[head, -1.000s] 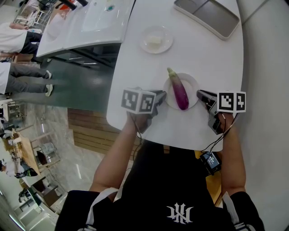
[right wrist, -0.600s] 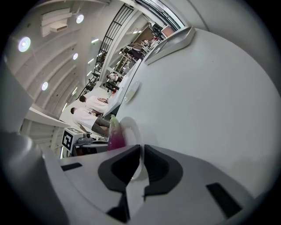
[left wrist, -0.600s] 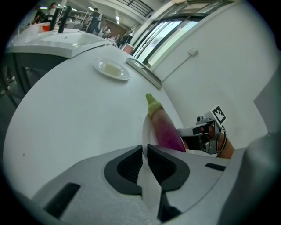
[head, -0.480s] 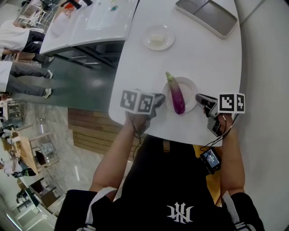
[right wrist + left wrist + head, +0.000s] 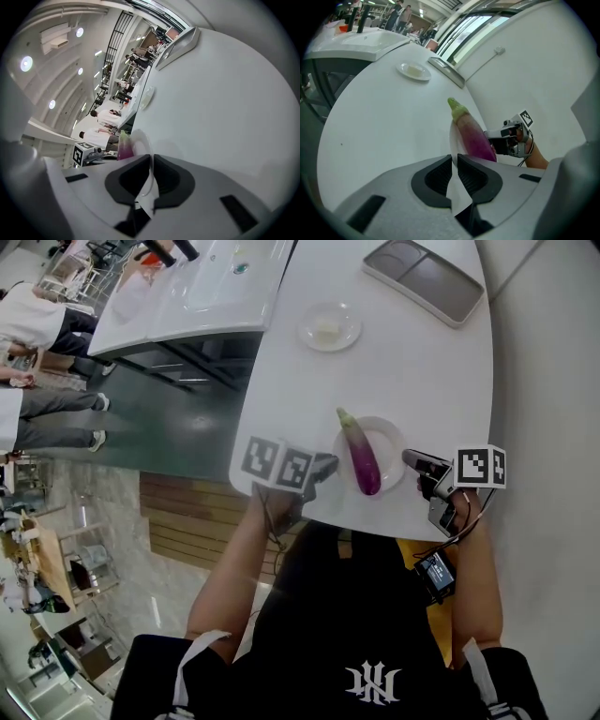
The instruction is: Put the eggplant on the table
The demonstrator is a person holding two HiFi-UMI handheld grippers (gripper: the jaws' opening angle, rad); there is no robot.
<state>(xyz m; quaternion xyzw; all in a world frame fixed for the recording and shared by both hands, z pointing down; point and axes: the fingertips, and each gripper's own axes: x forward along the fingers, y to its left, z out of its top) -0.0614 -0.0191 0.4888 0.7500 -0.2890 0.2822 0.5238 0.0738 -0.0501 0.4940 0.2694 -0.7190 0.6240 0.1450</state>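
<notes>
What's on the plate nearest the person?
One purple eggplant lies across the plate, green stem end past the rim. Plate surface under it is covered.

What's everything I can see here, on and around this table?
table: one, white, centre
eggplant: one, purple with green cap, on the near plate
near plate: one, white, table's near edge
far plate: one, white, farther back, holding a pale yellow piece
tray: one, grey, table's far right edge
counter with basin: one, white, upper left
bystanders: at least two, white tops, far left
left tongs: one, grey, shut on the near plate's left rim
right tongs: one, grey, shut on its right rim
</notes>
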